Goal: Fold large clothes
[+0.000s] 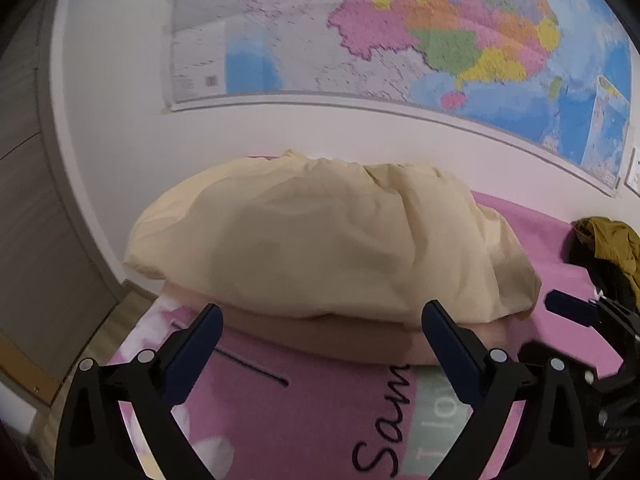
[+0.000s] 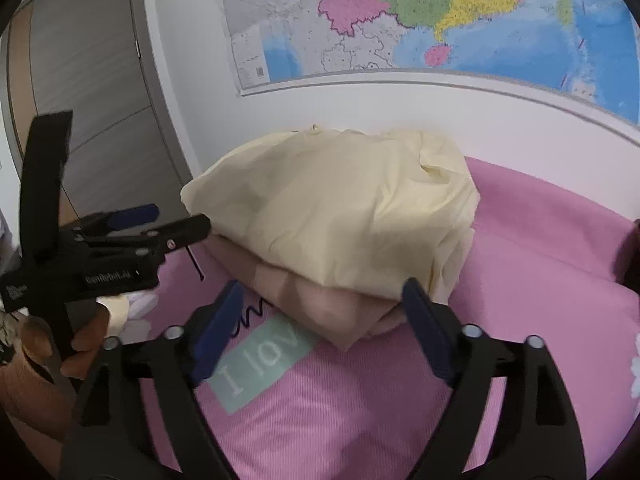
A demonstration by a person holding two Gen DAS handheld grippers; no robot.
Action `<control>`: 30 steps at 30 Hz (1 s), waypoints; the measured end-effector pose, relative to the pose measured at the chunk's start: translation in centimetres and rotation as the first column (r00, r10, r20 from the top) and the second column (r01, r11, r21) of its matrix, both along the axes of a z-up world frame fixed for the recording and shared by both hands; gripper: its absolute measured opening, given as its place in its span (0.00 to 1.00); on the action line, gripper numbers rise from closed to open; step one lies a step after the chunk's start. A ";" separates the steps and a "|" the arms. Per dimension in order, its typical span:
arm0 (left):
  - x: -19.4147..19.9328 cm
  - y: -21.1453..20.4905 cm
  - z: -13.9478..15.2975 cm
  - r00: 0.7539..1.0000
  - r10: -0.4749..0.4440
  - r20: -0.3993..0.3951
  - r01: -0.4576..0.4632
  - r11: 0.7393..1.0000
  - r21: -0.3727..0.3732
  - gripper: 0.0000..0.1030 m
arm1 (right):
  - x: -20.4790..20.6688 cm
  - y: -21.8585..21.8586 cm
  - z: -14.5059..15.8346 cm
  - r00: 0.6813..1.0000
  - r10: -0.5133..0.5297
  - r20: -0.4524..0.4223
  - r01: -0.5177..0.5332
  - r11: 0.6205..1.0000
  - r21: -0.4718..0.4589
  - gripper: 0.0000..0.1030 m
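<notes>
A folded cream-yellow garment point(image 1: 320, 240) lies on top of a folded pale pink-beige garment point(image 1: 328, 336), stacked on the pink bed sheet point(image 1: 280, 412). The stack also shows in the right wrist view, cream garment point(image 2: 340, 208) over pink-beige one point(image 2: 344, 304). My left gripper point(image 1: 322, 316) is open and empty, just in front of the stack's near edge. My right gripper point(image 2: 320, 300) is open and empty, close to the stack's near corner. The left gripper also appears at the left of the right wrist view point(image 2: 168, 220).
A crumpled olive and dark garment point(image 1: 608, 248) lies on the bed at the right. A large map point(image 2: 400, 20) hangs on the white wall behind. A grey door point(image 2: 92, 100) is at the left. The sheet carries printed lettering point(image 2: 260, 356).
</notes>
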State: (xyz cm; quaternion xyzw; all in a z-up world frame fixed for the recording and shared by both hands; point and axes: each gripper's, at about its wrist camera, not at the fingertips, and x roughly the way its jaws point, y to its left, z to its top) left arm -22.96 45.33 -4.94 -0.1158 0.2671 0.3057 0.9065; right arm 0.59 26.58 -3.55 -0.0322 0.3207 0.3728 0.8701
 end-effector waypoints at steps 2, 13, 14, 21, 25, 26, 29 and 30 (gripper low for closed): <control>-0.7 -0.6 0.1 1.000 0.013 0.004 -0.013 1.000 -0.008 0.93 | -1.0 -0.3 0.2 1.000 -0.004 0.020 0.004 1.000 -0.019 0.87; -3.1 -4.2 0.3 0.999 0.047 0.005 -0.047 0.999 0.019 0.93 | -4.5 -2.3 1.4 0.999 -0.027 0.040 0.027 1.000 -0.004 0.94; -3.3 -4.4 0.3 0.999 0.049 0.004 -0.049 0.999 0.013 0.93 | -4.8 -2.5 1.5 0.999 -0.030 0.045 0.030 1.000 -0.005 0.94; -4.5 -5.9 -0.1 0.998 0.059 0.002 -0.059 0.998 -0.010 0.93 | -6.8 -3.4 1.8 0.998 -0.022 0.053 0.022 1.000 0.002 0.94; -5.0 -7.0 -0.3 0.998 0.058 -0.004 -0.058 0.998 -0.003 0.93 | -7.6 -3.9 1.9 0.999 -0.021 0.049 0.021 1.000 0.011 0.94; -5.1 -7.1 -0.3 0.998 0.056 -0.006 -0.056 0.998 -0.002 0.93 | -7.7 -3.9 1.9 0.999 -0.018 0.049 0.017 1.000 0.012 0.94; -5.5 -7.5 -0.3 0.998 0.057 -0.002 -0.057 0.998 -0.009 0.93 | -8.2 -4.0 2.1 0.998 -0.015 0.055 0.015 1.000 0.011 0.94; -5.6 -7.6 -0.3 0.998 0.058 0.000 -0.058 0.998 -0.010 0.93 | -8.3 -4.1 2.1 0.998 -0.015 0.054 0.014 1.000 0.014 0.94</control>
